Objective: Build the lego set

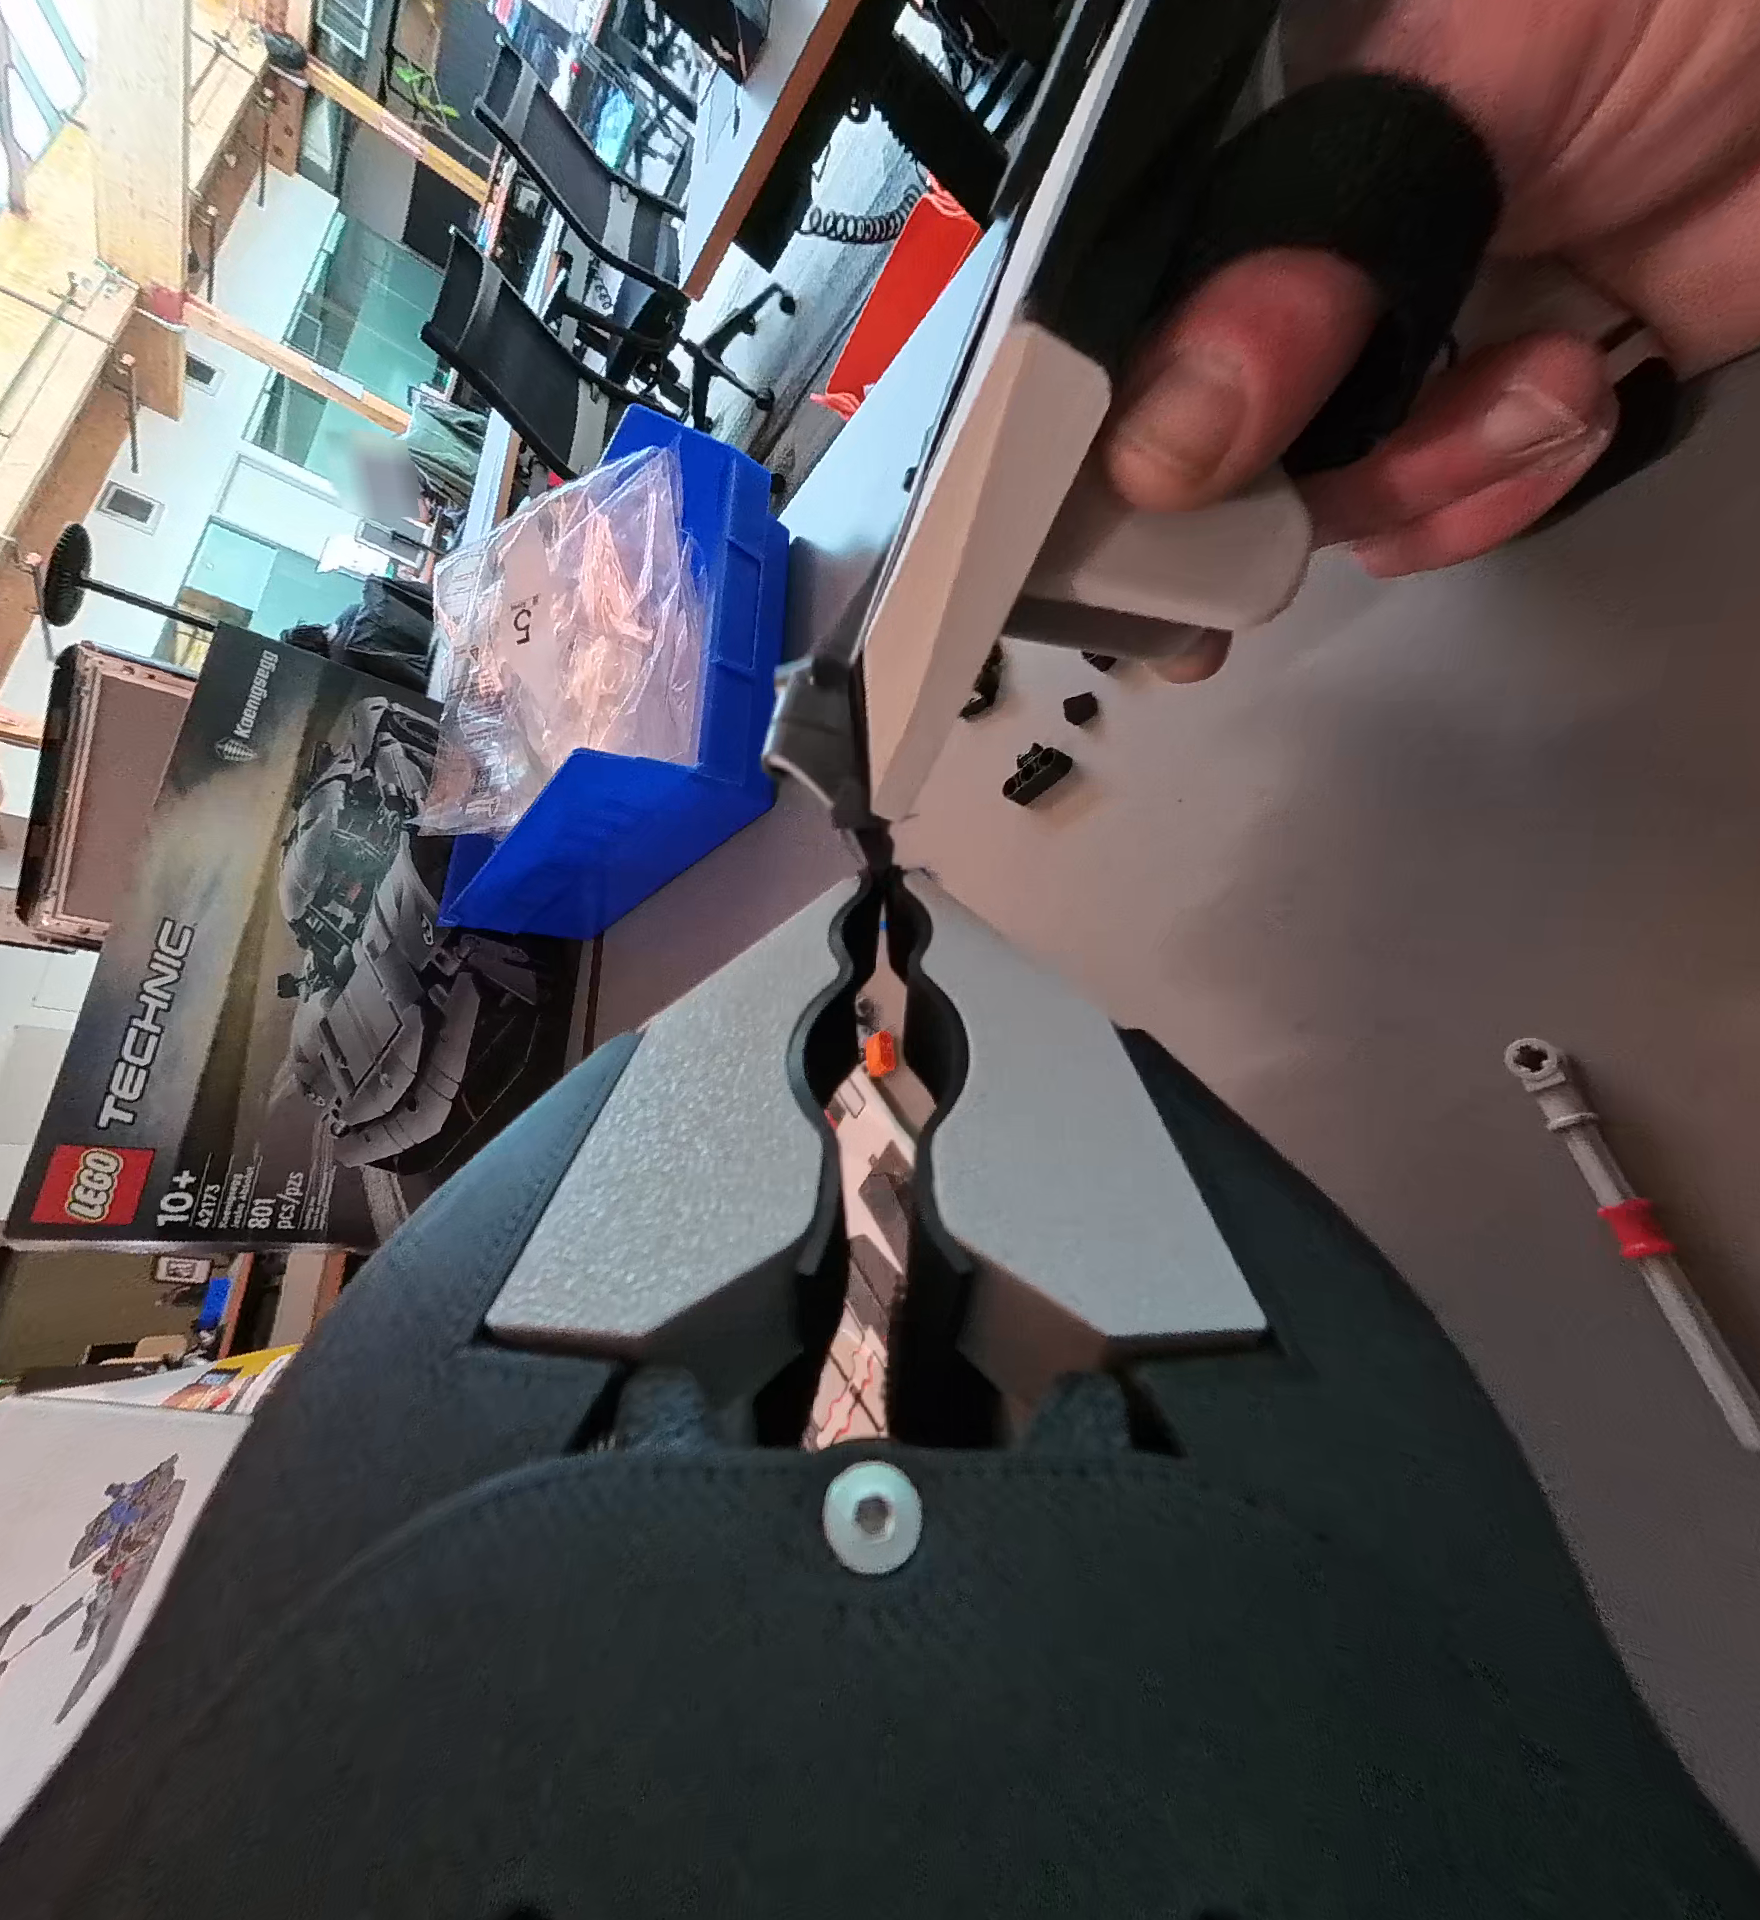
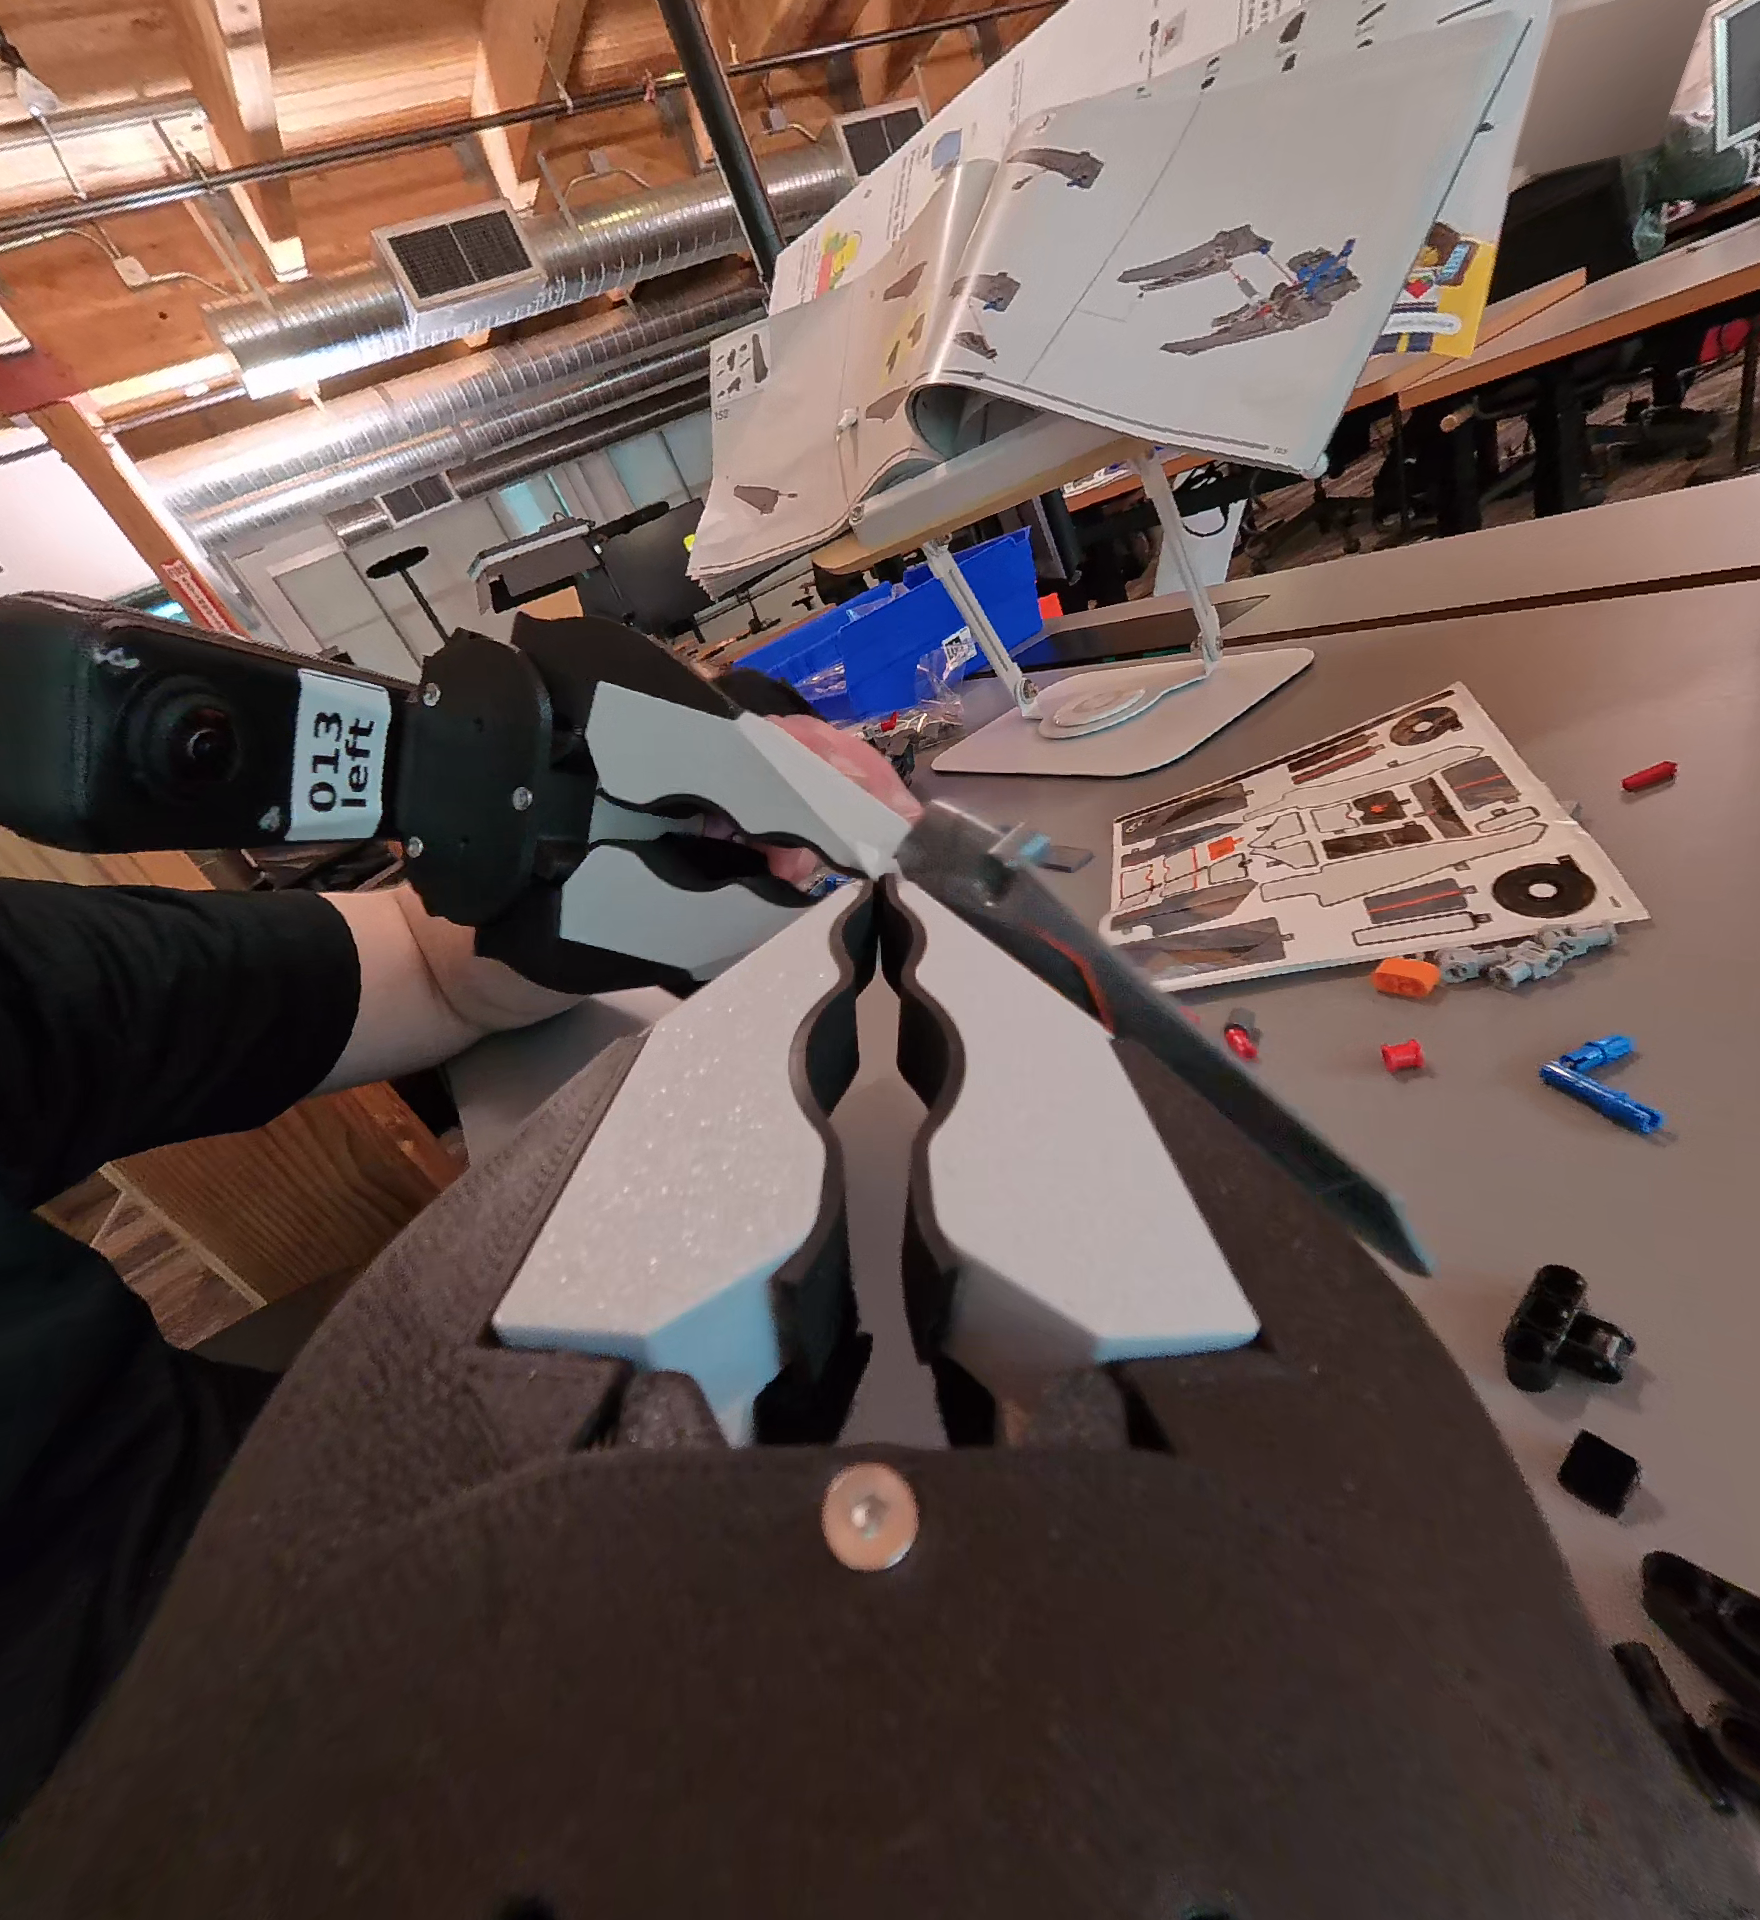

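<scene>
My two tongs, left [image 2: 881, 857] and right [image 2: 881, 894], both pinch shut on one long black panel [image 2: 1167, 1039] above the surface [image 2: 1634, 1247], near two blue pins [image 2: 1598, 1081].

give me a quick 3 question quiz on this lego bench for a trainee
1. True or false: the instruction booklet lies flat on the table.
2. The bin holding the clear bag is: A red, B blue, C green.
3. What colour is the spool-shaped piece beside the blue connector?
Key: 1 false, it sits on a stand; 2 B; 3 red.
</scene>
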`<action>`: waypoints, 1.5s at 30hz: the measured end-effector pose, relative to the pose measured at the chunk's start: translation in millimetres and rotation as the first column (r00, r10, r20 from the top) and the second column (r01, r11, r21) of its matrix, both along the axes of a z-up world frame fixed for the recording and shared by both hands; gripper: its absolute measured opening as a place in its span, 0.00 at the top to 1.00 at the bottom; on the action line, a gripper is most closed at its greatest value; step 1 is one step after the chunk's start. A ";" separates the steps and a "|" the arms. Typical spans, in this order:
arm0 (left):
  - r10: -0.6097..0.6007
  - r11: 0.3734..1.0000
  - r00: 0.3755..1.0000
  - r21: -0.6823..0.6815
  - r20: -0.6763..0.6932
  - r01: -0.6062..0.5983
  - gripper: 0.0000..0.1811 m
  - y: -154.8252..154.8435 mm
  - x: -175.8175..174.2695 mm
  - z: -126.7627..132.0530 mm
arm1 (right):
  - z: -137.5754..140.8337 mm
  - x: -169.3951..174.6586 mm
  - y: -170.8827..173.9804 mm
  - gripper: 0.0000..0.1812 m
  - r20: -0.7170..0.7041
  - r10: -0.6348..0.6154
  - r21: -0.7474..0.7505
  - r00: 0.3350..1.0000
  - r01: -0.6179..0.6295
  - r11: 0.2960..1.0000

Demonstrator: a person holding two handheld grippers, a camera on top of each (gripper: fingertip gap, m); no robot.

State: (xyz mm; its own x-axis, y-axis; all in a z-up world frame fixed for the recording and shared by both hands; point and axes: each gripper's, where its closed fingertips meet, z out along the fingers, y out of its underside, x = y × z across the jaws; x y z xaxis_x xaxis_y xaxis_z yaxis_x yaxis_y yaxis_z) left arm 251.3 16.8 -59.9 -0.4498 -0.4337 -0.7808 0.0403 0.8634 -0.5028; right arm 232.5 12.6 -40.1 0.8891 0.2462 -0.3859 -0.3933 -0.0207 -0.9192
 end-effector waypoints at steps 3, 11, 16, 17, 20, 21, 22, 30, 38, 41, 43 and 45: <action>-0.011 1.000 1.000 -0.024 -0.025 0.010 1.00 0.0 0.2 -2.6 | -1.0 -1.3 0.5 1.00 0.006 0.001 -0.008 1.000 -0.001 1.000; -0.034 0.999 0.999 -0.030 -0.036 0.033 1.00 -2.0 -1.2 -5.0 | -0.9 -0.9 0.8 1.00 0.000 0.007 -0.007 1.000 -0.007 1.000; -0.036 0.999 0.999 -0.030 -0.020 0.035 1.00 -1.5 0.1 -4.6 | -0.1 -0.8 0.2 1.00 -0.007 0.015 0.000 1.000 -0.015 1.000; -0.034 0.999 0.999 -0.028 -0.019 0.034 1.00 -1.0 0.5 -5.3 | 0.0 -0.8 0.0 1.00 -0.009 0.018 0.001 1.000 -0.018 1.000; -0.034 0.999 0.999 -0.032 -0.019 0.034 0.99 -0.3 1.4 -7.5 | 0.6 -0.5 -0.4 1.00 -0.017 0.024 0.006 1.000 -0.024 1.000; -0.035 0.999 0.999 -0.028 -0.031 0.034 0.98 -0.1 1.6 -10.3 | 0.7 -0.6 -0.5 1.00 -0.020 0.027 0.007 0.999 -0.027 1.000; -0.031 0.999 0.999 -0.022 -0.036 0.030 0.96 0.5 2.4 -12.2 | 0.6 -0.5 -0.4 1.00 -0.022 0.028 0.007 0.999 -0.028 1.000; -0.045 0.997 0.997 -0.059 -0.060 0.041 0.94 0.2 4.0 -15.0 | 0.7 -0.3 -0.5 1.00 -0.034 0.037 0.010 0.999 -0.037 0.999; -0.128 0.964 0.981 -0.251 -0.144 0.089 0.87 -6.0 3.6 -13.0 | 3.8 -0.9 -2.9 1.00 -0.059 0.064 0.038 0.996 -0.062 0.997; -0.186 0.941 0.966 -0.315 -0.178 0.123 0.84 -10.3 1.5 -13.2 | 4.8 -1.9 -3.8 1.00 -0.070 0.082 0.048 0.994 -0.079 0.996; -0.220 0.925 0.957 -0.351 -0.188 0.143 0.83 -13.8 -0.9 -12.6 | 5.2 -3.1 -4.2 1.00 -0.073 0.094 0.052 0.993 -0.090 0.995; -0.236 0.914 0.952 -0.376 -0.193 0.151 0.84 -15.8 -1.9 -12.3 | 5.8 -4.0 -4.9 1.00 -0.075 0.103 0.056 0.992 -0.099 0.993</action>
